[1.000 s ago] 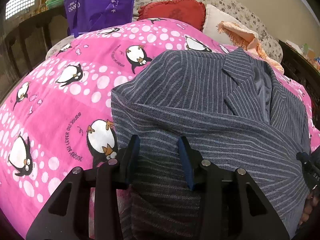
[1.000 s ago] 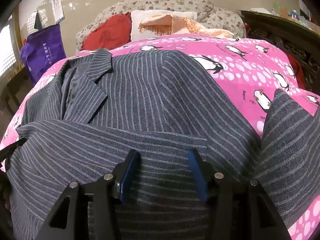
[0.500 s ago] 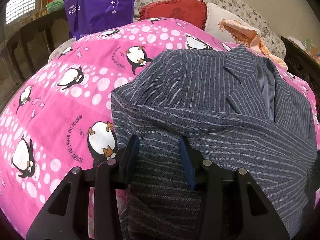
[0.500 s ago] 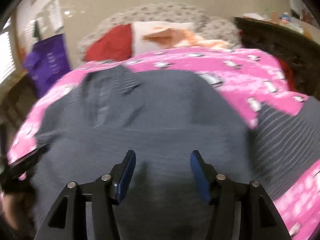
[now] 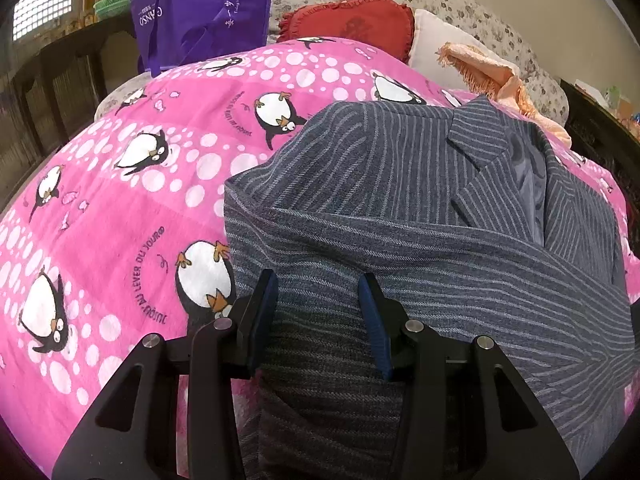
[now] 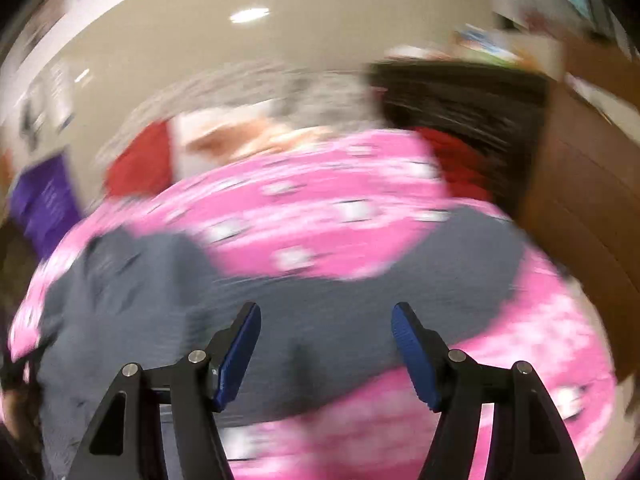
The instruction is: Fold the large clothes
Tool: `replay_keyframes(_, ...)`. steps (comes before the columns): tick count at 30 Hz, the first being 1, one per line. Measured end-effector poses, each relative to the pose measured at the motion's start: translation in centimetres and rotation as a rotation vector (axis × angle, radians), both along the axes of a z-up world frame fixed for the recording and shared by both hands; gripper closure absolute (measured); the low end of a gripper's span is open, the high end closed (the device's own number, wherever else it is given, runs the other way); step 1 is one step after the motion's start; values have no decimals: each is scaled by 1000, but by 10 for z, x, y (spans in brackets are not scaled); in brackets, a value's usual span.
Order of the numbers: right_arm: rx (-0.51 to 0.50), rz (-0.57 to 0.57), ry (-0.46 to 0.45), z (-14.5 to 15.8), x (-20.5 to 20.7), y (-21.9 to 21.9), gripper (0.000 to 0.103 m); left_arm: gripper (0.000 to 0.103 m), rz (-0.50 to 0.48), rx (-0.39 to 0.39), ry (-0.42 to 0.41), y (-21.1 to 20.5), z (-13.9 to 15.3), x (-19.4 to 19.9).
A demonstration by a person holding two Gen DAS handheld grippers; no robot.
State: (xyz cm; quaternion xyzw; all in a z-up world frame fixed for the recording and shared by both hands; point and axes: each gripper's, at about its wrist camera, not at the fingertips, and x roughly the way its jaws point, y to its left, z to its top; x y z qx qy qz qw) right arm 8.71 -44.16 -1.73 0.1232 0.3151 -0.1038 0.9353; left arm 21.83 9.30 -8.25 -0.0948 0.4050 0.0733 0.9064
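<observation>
A grey pinstriped suit jacket (image 5: 400, 200) lies on a pink penguin-print quilt (image 5: 120, 200), front up with the lapels toward the pillows and one sleeve folded across its chest. My left gripper (image 5: 318, 296) is open just above the folded sleeve near the jacket's left edge, holding nothing. In the blurred right wrist view the jacket (image 6: 320, 308) shows as a grey band across the quilt (image 6: 320, 208). My right gripper (image 6: 326, 328) is open and empty above it.
A red cushion (image 5: 352, 24), a white pillow (image 5: 440, 48) and a peach fringed cloth (image 5: 492, 76) lie at the bed's head. A purple bag (image 5: 200, 8) hangs at the far left. Dark wooden furniture (image 6: 460, 96) stands beside the bed on the right.
My right gripper has swung fast to the right and lifted, so its view is blurred and its jaws now stand wider. My left gripper has barely moved.
</observation>
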Motion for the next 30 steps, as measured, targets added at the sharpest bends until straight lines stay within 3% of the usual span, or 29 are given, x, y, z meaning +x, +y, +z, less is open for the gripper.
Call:
replay_keyframes(4,109,-148,37,-24,-5,-117,38,60,0,4,2,-1,0,0)
replay_keyframes(7,227,-128,37,-41,4,-156,38,60,0,14,9,-1,0,1)
replay_keyframes(17,344,-118,-17,-57,46,-194,39,59,3,35,22,-5,-1,5)
replay_keyframes(18,345,-113,-20,-57,47,-194,48,59,3,36,22,-5,-1,5)
replay_keyframes(19,340,-99,-19,-55,51,-193,65,59,3,37,23,-5,-1,5)
replay_keyframes(22,333,-91,-4,-54,55,-191,90,59,2,39,23,-5,-1,6)
replay_keyframes(28,253,-121,-95,7,22,-176,93,56,-7,50,37,-7,0,8)
replay_keyframes(30,234,-163,-129,36,5,-179,93,55,-57,80,95,-11,11,8)
